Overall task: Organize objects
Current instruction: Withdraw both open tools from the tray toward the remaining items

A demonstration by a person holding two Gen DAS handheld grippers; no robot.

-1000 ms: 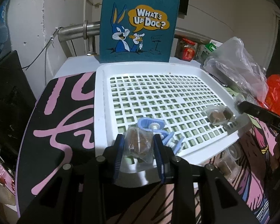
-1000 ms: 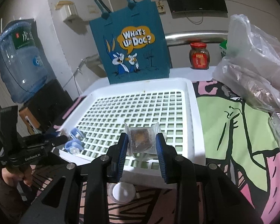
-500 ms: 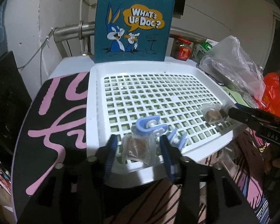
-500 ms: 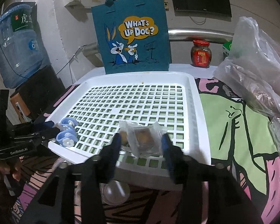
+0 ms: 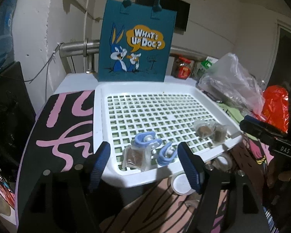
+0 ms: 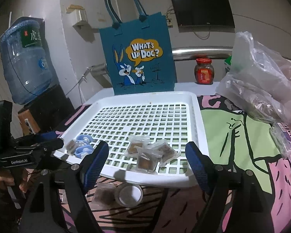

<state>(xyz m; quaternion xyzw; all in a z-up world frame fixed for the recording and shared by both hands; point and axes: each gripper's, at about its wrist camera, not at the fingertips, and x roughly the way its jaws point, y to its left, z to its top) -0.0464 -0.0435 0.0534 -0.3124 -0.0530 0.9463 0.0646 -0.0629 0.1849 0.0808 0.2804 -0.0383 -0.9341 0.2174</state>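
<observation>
A white perforated tray (image 5: pixel 98 116) lies on the patterned table cover. My left gripper (image 5: pixel 144 145) hovers at its near edge with its jaws opening. A clear-wrapped brown snack packet (image 5: pixel 135 156) lies loose in the tray between them, beside two blue clips (image 5: pixel 145 138). My right gripper (image 6: pixel 147 144) is at the tray's (image 6: pixel 201 128) other near corner, jaws opening too. Three wrapped packets (image 6: pixel 146 161) lie in a small heap between its pads, untouched. Each gripper shows in the other's view: the left gripper (image 6: pixel 46 143), the right gripper (image 5: pixel 261 130).
A teal cartoon tote bag (image 5: pixel 135 44) stands behind the tray. A clear plastic bag (image 6: pixel 261 89), a red jar (image 6: pixel 203 71) and a red bag (image 5: pixel 275 104) crowd the right side. A round lid (image 6: pixel 129 194) and a loose packet (image 6: pixel 102 194) lie before the tray. A water bottle (image 6: pixel 27 64) stands left.
Both grippers have opened and let go of their packets, which now rest in the tray. Both have drawn back and up a little from the tray.
</observation>
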